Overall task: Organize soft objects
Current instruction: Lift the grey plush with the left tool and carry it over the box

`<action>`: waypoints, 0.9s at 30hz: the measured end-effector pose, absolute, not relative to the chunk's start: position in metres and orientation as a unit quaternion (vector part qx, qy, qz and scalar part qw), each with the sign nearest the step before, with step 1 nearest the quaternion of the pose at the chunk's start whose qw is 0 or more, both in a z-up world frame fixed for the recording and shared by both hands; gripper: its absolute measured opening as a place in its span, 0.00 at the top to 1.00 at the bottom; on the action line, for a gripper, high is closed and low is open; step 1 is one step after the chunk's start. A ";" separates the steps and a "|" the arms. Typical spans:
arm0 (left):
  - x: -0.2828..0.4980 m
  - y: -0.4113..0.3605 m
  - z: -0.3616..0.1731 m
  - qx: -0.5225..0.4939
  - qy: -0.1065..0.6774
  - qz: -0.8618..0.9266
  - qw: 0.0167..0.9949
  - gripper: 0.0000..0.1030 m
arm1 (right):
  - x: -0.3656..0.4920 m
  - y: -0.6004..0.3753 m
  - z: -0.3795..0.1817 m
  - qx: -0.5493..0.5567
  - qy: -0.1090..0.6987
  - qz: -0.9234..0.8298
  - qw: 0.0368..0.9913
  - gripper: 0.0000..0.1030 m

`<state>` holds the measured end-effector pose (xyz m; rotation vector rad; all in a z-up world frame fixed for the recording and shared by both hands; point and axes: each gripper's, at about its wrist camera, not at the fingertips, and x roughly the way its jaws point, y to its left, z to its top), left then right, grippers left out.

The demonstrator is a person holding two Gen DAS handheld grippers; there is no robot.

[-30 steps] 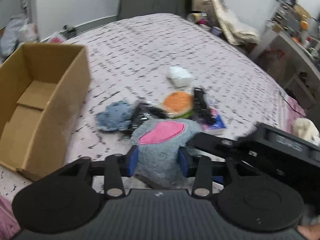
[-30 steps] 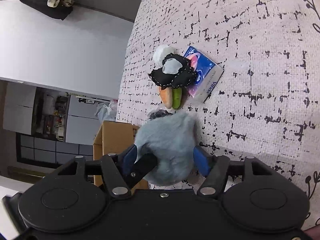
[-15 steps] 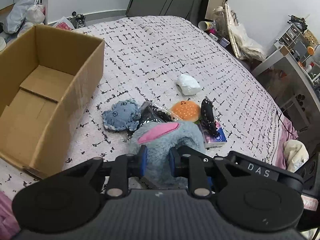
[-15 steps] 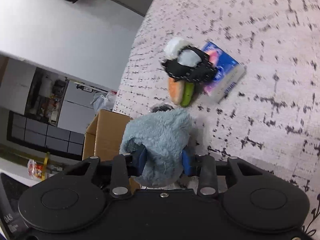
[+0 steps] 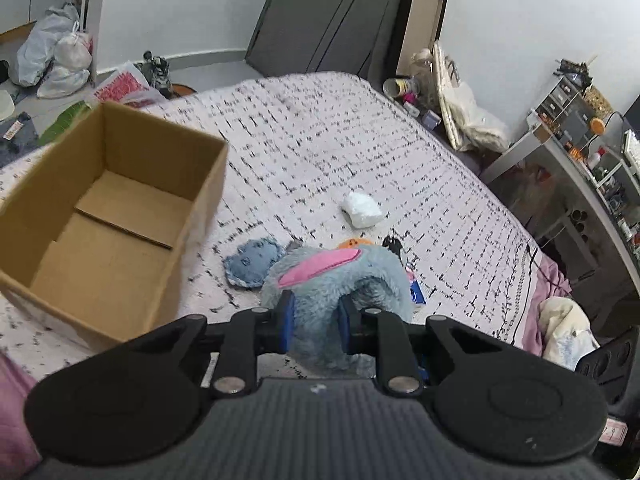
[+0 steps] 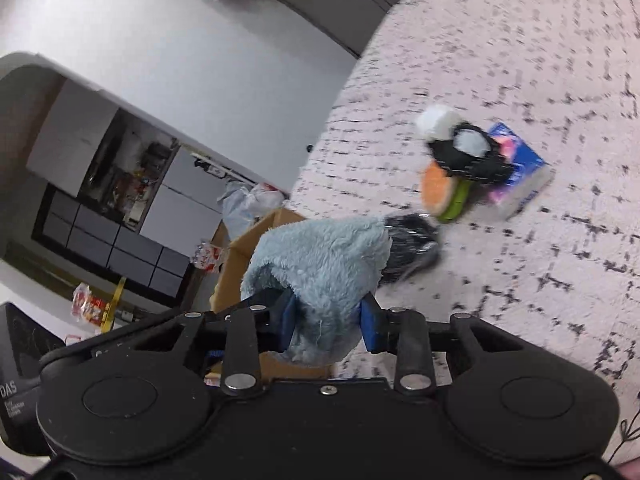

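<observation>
Both the left gripper [image 5: 314,314] and the right gripper [image 6: 327,316] are clamped on the fluffy grey-blue plush toy with a pink ear [image 5: 340,280]. It hangs over a bed with a pale sheet with black dashes [image 5: 320,152]; an open brown cardboard box [image 5: 120,184] stands on the bed.

Support surface: bed [image 5: 320,152], covered by a pale pink spread printed with a broken black grid.

Lying directly on it:
- Open cardboard box [image 5: 120,216] at the left, flaps folded flat inside.
- White crumpled lump [image 5: 362,210] toward mid-bed, apart from the rest.
- Blue denim patch toy [image 5: 252,260], just right of the box.
- Orange burger-shaped toy [image 6: 438,190] with a green layer, on edge.
- Black stitched toy [image 6: 468,158] leaning across the burger and a blue tissue packet [image 6: 520,178].
- Dark shiny wrapper [image 6: 408,248] nearer the camera; contents unreadable.
</observation>
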<state>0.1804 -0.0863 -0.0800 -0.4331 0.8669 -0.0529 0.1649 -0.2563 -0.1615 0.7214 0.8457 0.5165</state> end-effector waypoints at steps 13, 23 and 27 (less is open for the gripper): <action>0.147 -0.039 -0.019 -0.184 0.387 -0.020 0.903 0.80 | 0.133 -0.203 -0.107 0.310 0.364 0.278 0.833 0.72; 0.138 0.002 -0.006 -0.212 0.365 -0.011 0.906 0.80 | 0.134 -0.158 -0.086 0.292 0.360 0.275 0.842 0.73; 0.138 0.022 -0.004 -0.229 0.357 -0.014 0.906 0.80 | 0.135 -0.143 -0.079 0.284 0.354 0.272 0.849 0.73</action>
